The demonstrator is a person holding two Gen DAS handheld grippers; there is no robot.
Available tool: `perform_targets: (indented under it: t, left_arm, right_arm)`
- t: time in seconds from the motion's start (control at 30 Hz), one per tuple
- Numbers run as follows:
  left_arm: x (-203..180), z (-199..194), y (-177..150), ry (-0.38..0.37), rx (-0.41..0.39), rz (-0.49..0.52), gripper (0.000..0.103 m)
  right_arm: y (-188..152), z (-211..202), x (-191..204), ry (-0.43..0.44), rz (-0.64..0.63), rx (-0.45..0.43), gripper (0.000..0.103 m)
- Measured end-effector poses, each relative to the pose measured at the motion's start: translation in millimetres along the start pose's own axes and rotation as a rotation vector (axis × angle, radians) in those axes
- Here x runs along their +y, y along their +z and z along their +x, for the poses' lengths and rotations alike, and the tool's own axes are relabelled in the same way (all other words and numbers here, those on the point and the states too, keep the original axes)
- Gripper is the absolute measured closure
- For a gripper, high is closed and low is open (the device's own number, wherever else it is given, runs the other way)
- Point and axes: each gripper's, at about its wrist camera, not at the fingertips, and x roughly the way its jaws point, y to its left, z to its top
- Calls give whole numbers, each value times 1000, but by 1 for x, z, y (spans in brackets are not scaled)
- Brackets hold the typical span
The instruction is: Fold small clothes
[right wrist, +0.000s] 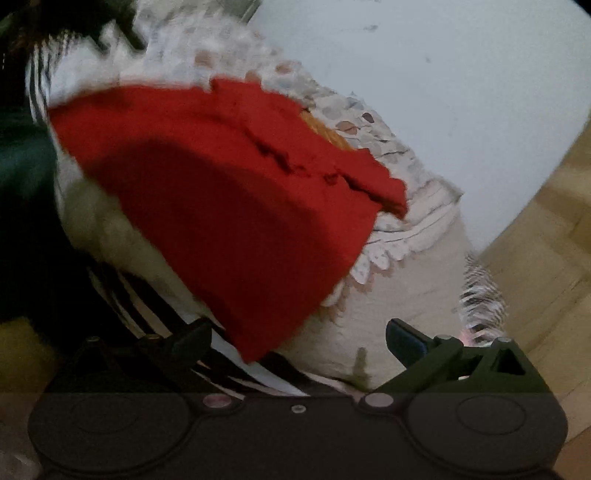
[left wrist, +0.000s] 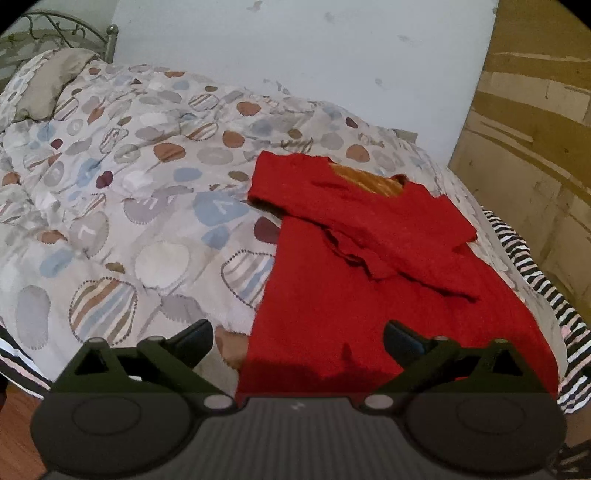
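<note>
A small red garment [left wrist: 369, 291] lies flat on the bed, near its right edge. Both sleeves are folded across the chest, and an orange lining [left wrist: 369, 179] shows at the neck. My left gripper [left wrist: 297, 332] is open just above the near hem, with its fingers on either side of the hem's left half and nothing between them. The right wrist view is tilted and blurred. It shows the same red garment [right wrist: 229, 206], with my right gripper [right wrist: 298, 332] open beside its lower corner and holding nothing.
A duvet [left wrist: 147, 184] printed with circles covers the bed. A pillow [left wrist: 48, 85] and a metal headboard [left wrist: 55, 26] are at the far left. A striped sheet [left wrist: 535, 266] hangs over the right edge. A pale wall [left wrist: 295, 55] stands behind, with brown boards [left wrist: 535, 129] to the right.
</note>
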Motion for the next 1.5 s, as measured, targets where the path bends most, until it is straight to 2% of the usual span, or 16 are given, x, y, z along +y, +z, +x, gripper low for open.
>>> perform_targets:
  t: [0.17,0.3,0.37,0.4,0.43,0.47,0.5,0.57,0.63,0.73,0.87,1.03,1.13,1.27,1.43,1.5]
  left_arm:
    - [1,-4,-5,0,4,-5,2]
    - [0,-6,-9,7,6,17,1]
    - [-1,-7,-11,7,9,35,1]
    - [-3,-7,-12,8,10,40,1]
    - [-5,-8,-12,5,9,52,1]
    - [-6,-8,-13,1,10,65,1]
    - [-9,-8,-13,-4,11,78,1]
    - [-14,-9,-14,-16,5,101,1]
    - [-20,-14,-16,-31,-17,137,1]
    - [-31,-21,-22,-67,-50,200,1]
    - [-49,-25,-35,-146,-63,276,1]
    - [-80,-28,-49,-221,-61,369,1]
    - [-97,-30,-55,-246,-77,421,1]
    - [-126,-20,-62,-174,-93,489,1]
    - [-163,3,-64,-112,-112,539,1]
    - [-174,16,-65,-26,-105,559,2]
  right_arm:
    - [-8,23,29,-145,-233,22,4]
    - [-14,28,41,-214,-361,-12,13]
    - [-16,26,44,-237,-421,-40,27]
    - [-15,22,45,-238,-442,-54,31]
    - [-16,19,46,-236,-474,-81,43]
    - [-16,16,47,-238,-506,-106,64]
    - [-17,14,47,-241,-559,-133,72]
    - [-18,12,45,-221,-658,-179,82]
    - [-16,8,36,-134,-709,-193,87]
    - [5,2,6,26,-617,-163,90]
    - [51,-13,-52,181,-290,-137,92]
    - [102,-21,-98,289,-45,-135,92]
    - [136,-6,-113,330,50,-83,92]
    - [168,7,-127,400,175,-24,92]
    - [196,26,-142,444,306,3,92]
    - [202,31,-150,459,358,7,92]
